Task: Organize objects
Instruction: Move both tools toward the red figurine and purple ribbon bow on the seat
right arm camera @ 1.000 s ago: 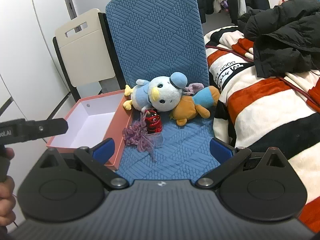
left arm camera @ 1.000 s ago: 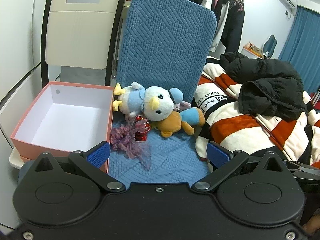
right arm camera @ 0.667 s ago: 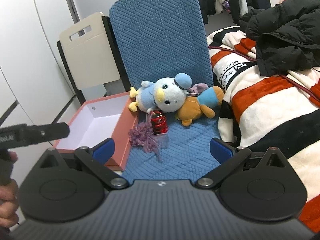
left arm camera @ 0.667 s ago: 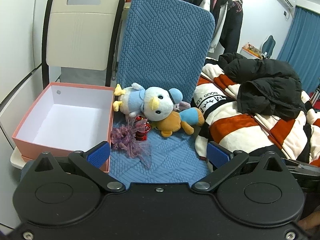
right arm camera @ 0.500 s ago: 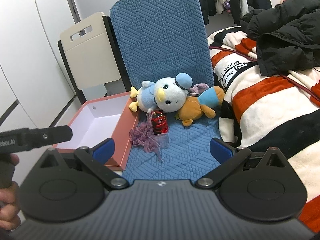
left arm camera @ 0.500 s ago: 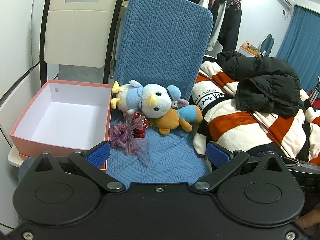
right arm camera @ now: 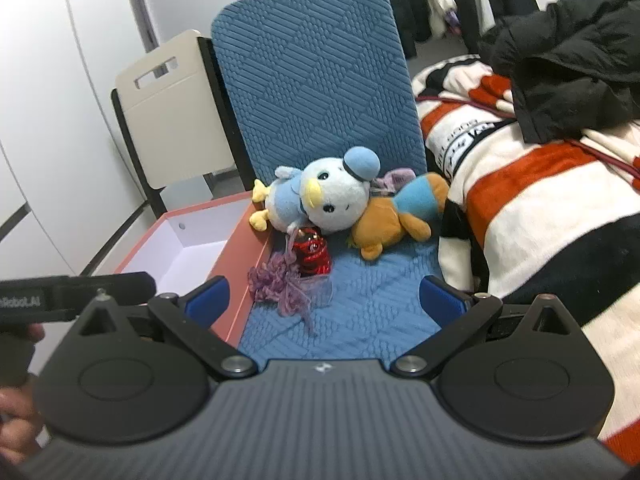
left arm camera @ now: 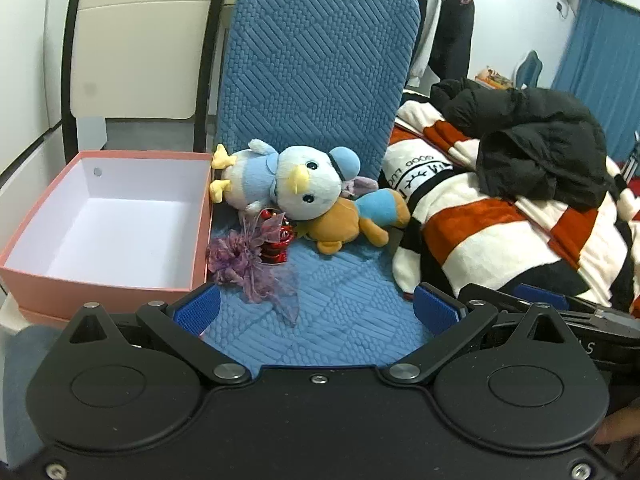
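Observation:
A white and blue bird plush (left arm camera: pixel 292 188) (right arm camera: pixel 320 198) lies on the blue chair seat (left arm camera: pixel 340 300), over an orange and blue plush (left arm camera: pixel 352 224) (right arm camera: pixel 396 220). In front of them sit a small red ornament (left arm camera: pixel 276 246) (right arm camera: pixel 312 254) and a purple ribbon bow (left arm camera: pixel 248 268) (right arm camera: pixel 284 284). An empty pink box (left arm camera: pixel 104 288) (right arm camera: pixel 240 264) stands left of the seat. My left gripper (left arm camera: pixel 316 312) is open and empty, near the seat's front edge. My right gripper (right arm camera: pixel 326 300) is open and empty, just behind the bow.
A striped red, white and black blanket (left arm camera: pixel 500 224) (right arm camera: pixel 540 208) with a black jacket (left arm camera: pixel 532 148) (right arm camera: pixel 568 60) on it lies right of the chair. A beige folding chair (left arm camera: pixel 136 48) (right arm camera: pixel 176 108) stands behind the box. The left gripper's body (right arm camera: pixel 72 292) shows at left in the right wrist view.
Both grippers have moved forward toward the chair seat; the toys and box appear larger and closer. Nothing was grasped or shifted.

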The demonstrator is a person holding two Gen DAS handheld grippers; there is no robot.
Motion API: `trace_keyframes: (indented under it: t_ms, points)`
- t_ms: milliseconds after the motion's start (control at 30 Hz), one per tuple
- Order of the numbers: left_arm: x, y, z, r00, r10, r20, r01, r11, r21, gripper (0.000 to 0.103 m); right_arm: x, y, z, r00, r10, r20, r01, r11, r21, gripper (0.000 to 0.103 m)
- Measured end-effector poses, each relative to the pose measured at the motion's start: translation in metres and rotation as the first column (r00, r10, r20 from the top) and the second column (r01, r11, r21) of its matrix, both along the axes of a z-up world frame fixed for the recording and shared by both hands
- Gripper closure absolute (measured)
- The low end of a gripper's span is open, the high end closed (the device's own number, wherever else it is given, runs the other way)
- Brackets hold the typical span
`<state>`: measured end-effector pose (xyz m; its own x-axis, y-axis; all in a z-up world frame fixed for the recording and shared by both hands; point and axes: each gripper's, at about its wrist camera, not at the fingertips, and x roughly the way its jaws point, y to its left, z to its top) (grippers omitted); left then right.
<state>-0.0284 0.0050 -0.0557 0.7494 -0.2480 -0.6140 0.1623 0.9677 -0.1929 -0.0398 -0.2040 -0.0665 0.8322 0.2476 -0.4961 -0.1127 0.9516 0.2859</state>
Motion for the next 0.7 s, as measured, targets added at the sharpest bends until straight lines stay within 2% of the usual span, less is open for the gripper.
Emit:
trace_keyframes:
  t_ms: [167, 300, 467, 700]
  points:
    - [0.009, -0.009, -0.020, 1.000, 0.018, -0.024, -0.017, 0.999, 0.029, 0.000, 0.008, -0.012, -0.022, 1.000, -0.011, -0.021, 0.011, 0.999, 0.036, 0.000]
    - [0.019, -0.014, -0.026, 0.999, 0.046, -0.020, -0.045, 0.998, 0.036, 0.000, 0.014, -0.016, -0.032, 1.000, -0.010, -0.026, 0.011, 1.000, 0.026, 0.000]
    - [0.032, -0.024, -0.037, 0.999, 0.052, -0.014, -0.051, 0.996, 0.072, 0.001, 0.030, -0.019, -0.049, 1.000, -0.014, 0.002, 0.014, 0.999, 0.053, 0.000]
    - [0.054, -0.033, -0.062, 0.998, 0.037, -0.047, -0.034, 0.996, 0.079, 0.001, 0.061, -0.028, -0.077, 0.997, -0.055, 0.051, 0.046, 0.985, 0.166, 0.000]
